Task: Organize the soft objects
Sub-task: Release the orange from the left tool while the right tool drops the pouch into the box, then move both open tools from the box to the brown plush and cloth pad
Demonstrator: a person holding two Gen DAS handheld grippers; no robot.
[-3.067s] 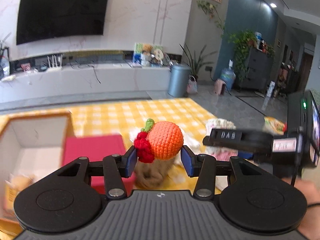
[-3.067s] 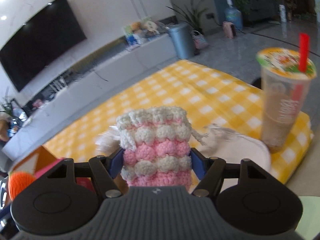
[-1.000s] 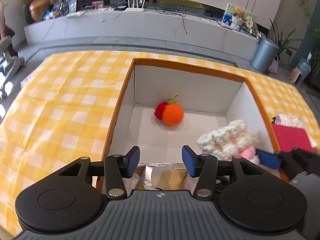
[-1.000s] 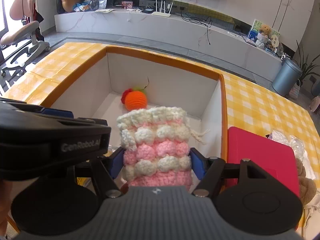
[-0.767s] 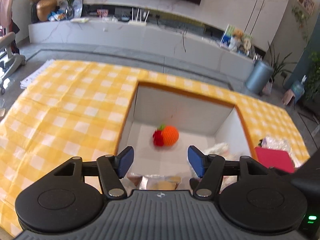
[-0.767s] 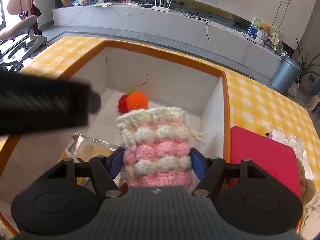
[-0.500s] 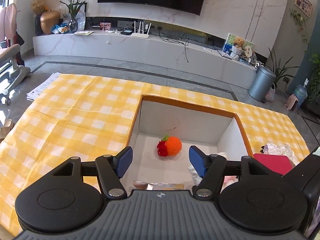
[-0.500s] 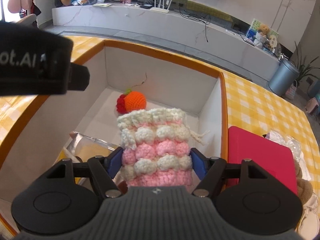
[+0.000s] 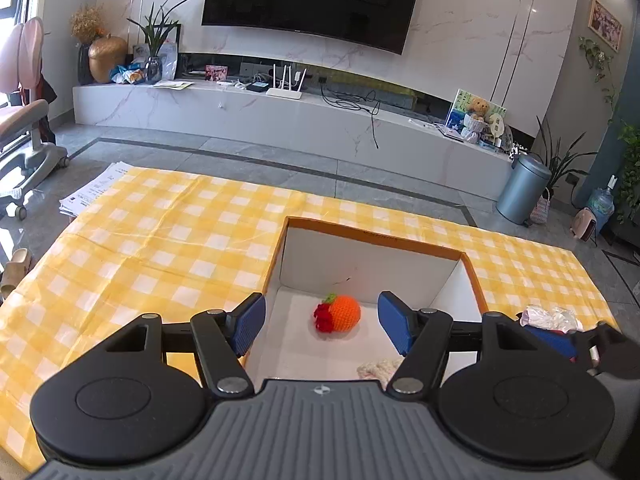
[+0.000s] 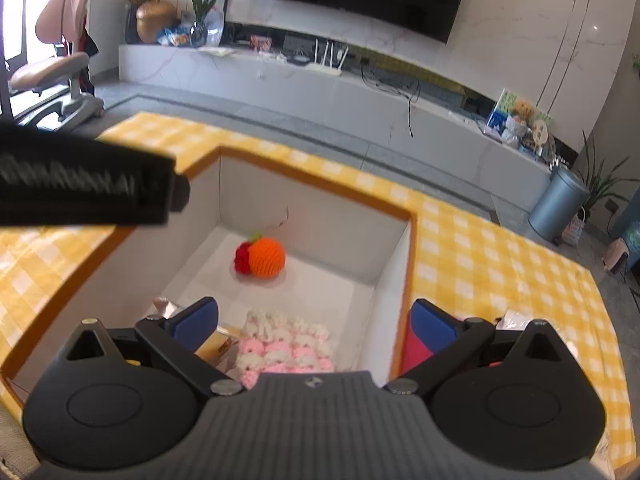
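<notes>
**Pink pouch dropped into the box**

Released from the right gripper (image 10: 314, 322), whose blue-padded jaws have just been opening and now stand spread wide, the pink-and-white crocheted drawstring pouch (image 10: 286, 346) lies on the box floor, low in the frame's centre. Half a second ago it stood pinched upright between those pads; now it sits below and between them, touching neither. Its surface is bumpy, in alternating rows of cream and pink yarn puffs.

Nearer the far wall of the white-lined, orange-rimmed cardboard box (image 10: 320, 184) rests the round orange crocheted fruit (image 10: 266, 258) with its red knitted cluster and green tip, well apart from the pouch.

In the left wrist view, the left gripper (image 9: 320, 322) also has its jaws spread with nothing between them, and the orange fruit shows on the box floor beyond the gap. The box stands on a yellow-and-white checked tablecloth (image 9: 160, 240). A flat red rectangular lid or pad (image 10: 414, 350) lies just right of the box.
</notes>
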